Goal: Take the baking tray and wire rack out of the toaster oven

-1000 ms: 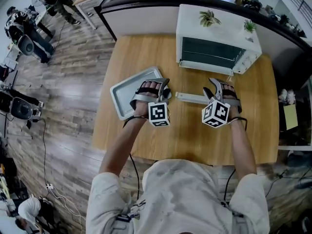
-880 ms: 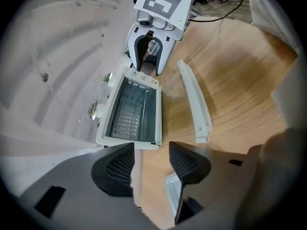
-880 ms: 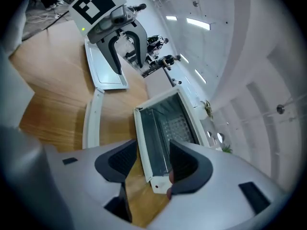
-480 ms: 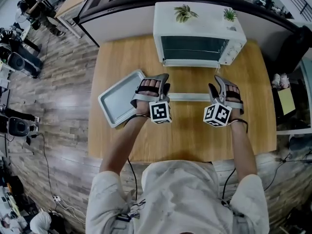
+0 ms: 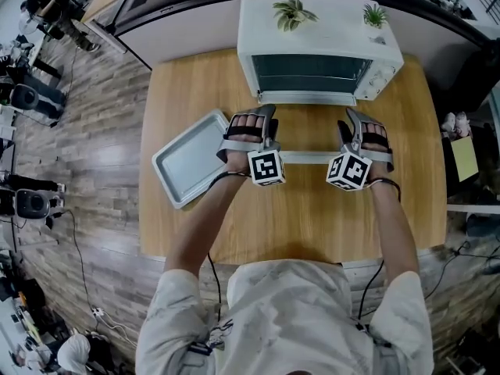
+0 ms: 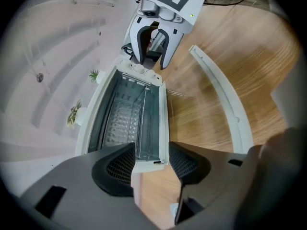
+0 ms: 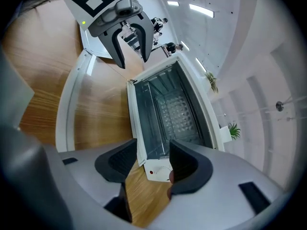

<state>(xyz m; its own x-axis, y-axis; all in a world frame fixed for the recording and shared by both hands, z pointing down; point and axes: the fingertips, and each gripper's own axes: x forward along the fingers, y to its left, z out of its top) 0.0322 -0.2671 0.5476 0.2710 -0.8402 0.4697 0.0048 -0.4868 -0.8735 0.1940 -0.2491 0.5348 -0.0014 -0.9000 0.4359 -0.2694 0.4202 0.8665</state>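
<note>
L jaws: left gripper (image 6: pixel 151 166) spread abt two-thirds, pads apart. Nothing pinched, nothing touched. The gap frames a front corner of the toaster oven (image 5: pixel 320 33), which sits well short of the pads.
R jaws: right gripper (image 7: pixel 152 163) has the same spread, pads apart and holding nothing. The oven's other front corner, the one w/ the dial, shows in the gap, no contact.
Aim: both grippers point at the oven front, side by side. Each shows up in the other's view.
Oven: white, at the back of the wood table (image 5: pixel 297 217), w/ 2 small plants (image 5: pixel 291 10) on top. Front is open; the cavity is seen in both gripper views.
Wire rack (image 6: pixel 144 123): thin wires across the cavity, inside the oven.
Baking tray (image 5: pixel 187 158): out of the oven, flat on the table to its left-front and skewed. In head view its near-right corner is under the left hand.
White bar (image 5: pixel 306 158): lies level across the table in front of the oven, running betw the two grippers in head view. Can't tell if it joins the oven.
Vs earlier (1 s): both grippers are closer to the oven. The marker cubes were short of the bar and are now level w/ it.
Vs earlier, jaws: opening unchanged on both sides.
Vs earlier, tray: same spot on the table.
Vs earlier, cam: the head view has swung, so the oven is more centred and squarer in frame.
</note>
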